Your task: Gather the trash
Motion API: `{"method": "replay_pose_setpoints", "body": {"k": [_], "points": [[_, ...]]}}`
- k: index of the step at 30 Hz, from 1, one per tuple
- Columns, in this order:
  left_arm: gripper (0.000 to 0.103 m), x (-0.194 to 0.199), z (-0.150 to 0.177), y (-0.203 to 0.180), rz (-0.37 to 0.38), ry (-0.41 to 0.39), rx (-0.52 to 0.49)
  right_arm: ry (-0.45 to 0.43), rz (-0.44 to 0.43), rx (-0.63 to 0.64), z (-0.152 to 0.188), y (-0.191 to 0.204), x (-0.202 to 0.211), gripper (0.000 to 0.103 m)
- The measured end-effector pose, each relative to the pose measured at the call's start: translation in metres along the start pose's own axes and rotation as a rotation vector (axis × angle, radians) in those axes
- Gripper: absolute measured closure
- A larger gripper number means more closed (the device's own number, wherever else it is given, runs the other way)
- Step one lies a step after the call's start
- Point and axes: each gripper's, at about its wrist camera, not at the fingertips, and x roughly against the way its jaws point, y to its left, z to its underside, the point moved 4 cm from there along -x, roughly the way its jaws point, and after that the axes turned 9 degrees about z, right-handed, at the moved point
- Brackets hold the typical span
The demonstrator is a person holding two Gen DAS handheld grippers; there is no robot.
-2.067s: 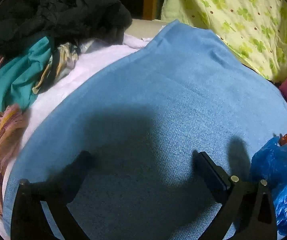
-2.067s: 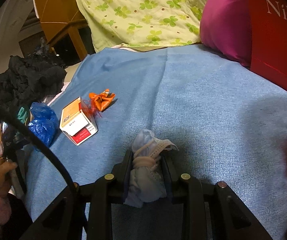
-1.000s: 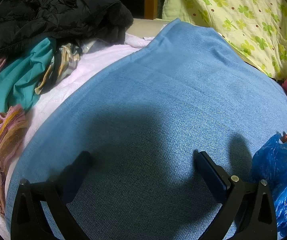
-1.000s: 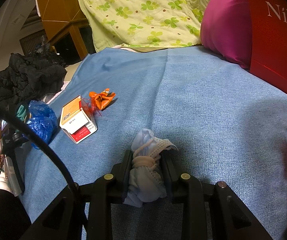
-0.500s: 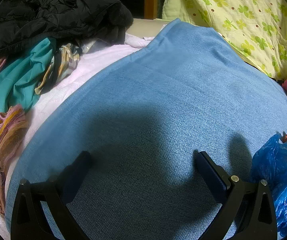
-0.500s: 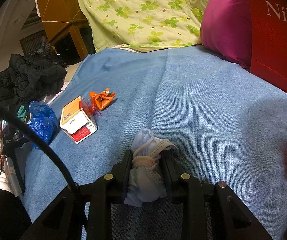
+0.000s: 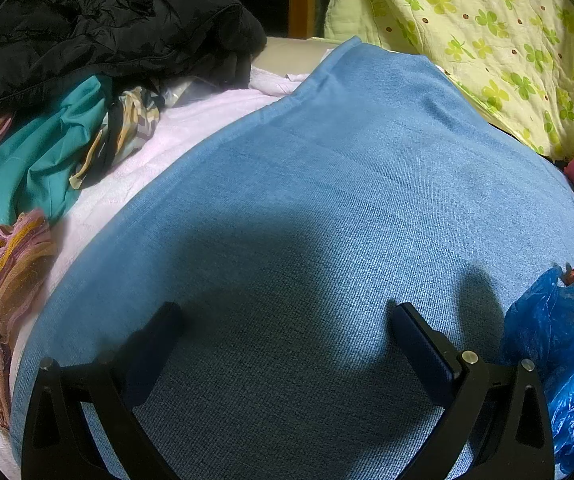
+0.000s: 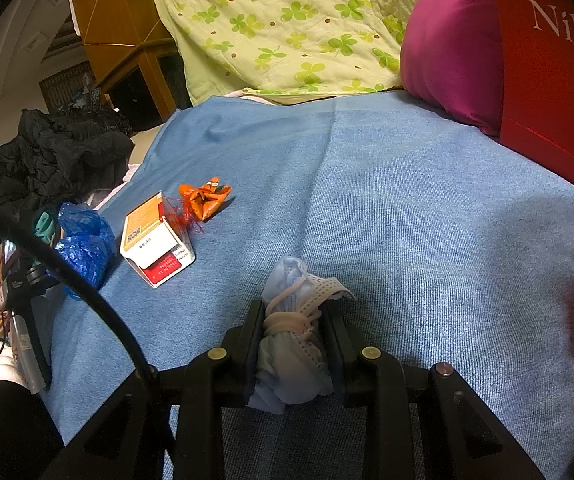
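A wide blue woven blanket (image 8: 427, 208) covers the bed. On its left lie a crumpled blue plastic bag (image 8: 83, 240), then a small orange-and-white cardboard box (image 8: 157, 244), with a crushed orange wrapper (image 8: 205, 198) just beyond it. The right gripper (image 8: 291, 320) pinches a balled pale-blue face mask (image 8: 291, 344) between its jaws, near-centre. The left gripper (image 7: 287, 320) stands spread over bare blanket, the bag just right of it.

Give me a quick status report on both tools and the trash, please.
Right tool shut on crumpled face mask. Left tool open, empty, over blue blanket. Small box, orange wrapper, blue plastic bag uncollected. Nothing in the way.
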Motion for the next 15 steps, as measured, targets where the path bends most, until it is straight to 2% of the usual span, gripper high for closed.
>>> {"method": "replay_pose_setpoints", "body": {"k": [15], "points": [[0.000,0.0000,0.0000,0.0000,0.000,0.000,0.000,0.005,-0.006,-0.011,-0.0011,0.0002,-0.0001,0.071]]}}
